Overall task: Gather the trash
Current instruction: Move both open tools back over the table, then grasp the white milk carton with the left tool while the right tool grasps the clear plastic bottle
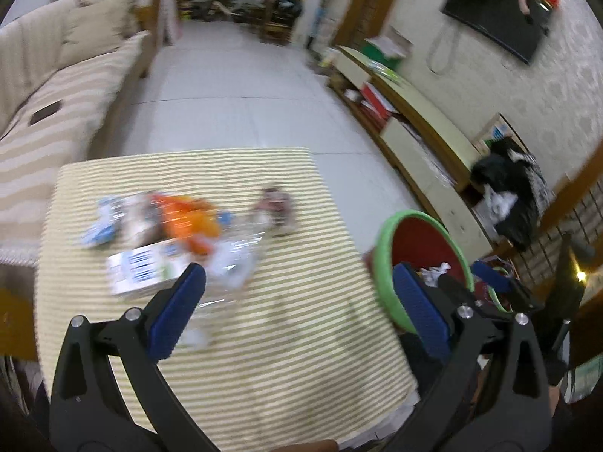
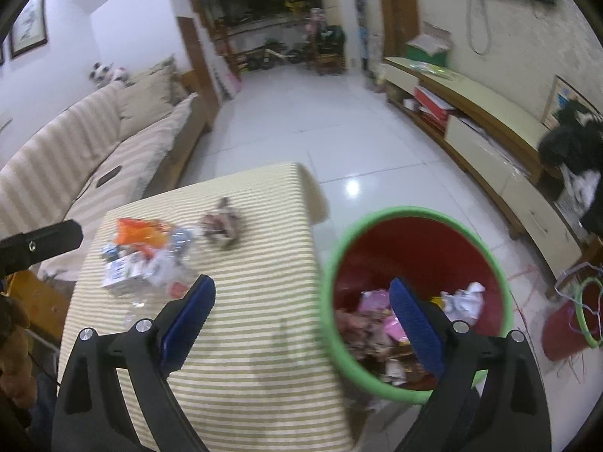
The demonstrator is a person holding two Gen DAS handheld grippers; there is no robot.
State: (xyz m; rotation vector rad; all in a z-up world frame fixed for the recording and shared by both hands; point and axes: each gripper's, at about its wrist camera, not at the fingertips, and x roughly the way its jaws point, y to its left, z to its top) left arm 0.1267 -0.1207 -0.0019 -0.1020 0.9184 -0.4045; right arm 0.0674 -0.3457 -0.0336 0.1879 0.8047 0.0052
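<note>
A heap of trash lies on the striped table (image 1: 286, 339): an orange wrapper (image 1: 184, 218), a white carton (image 1: 147, 271), a clear plastic bottle (image 1: 233, 263) and a crumpled brown wrapper (image 1: 277, 211). My left gripper (image 1: 301, 282) is open and empty above the table, its left finger beside the bottle. A red bin with a green rim (image 2: 414, 263) stands on the floor right of the table and holds several scraps. My right gripper (image 2: 301, 293) is open and empty, its right finger over the bin. The heap also shows in the right wrist view (image 2: 150, 252).
A striped sofa (image 2: 94, 143) runs along the left. A low TV cabinet (image 2: 490, 124) lines the right wall, with a black bag (image 2: 573, 143) on it. A second small bin with hangers (image 2: 576, 312) sits on the floor at right. White tiled floor (image 2: 320, 120) lies beyond the table.
</note>
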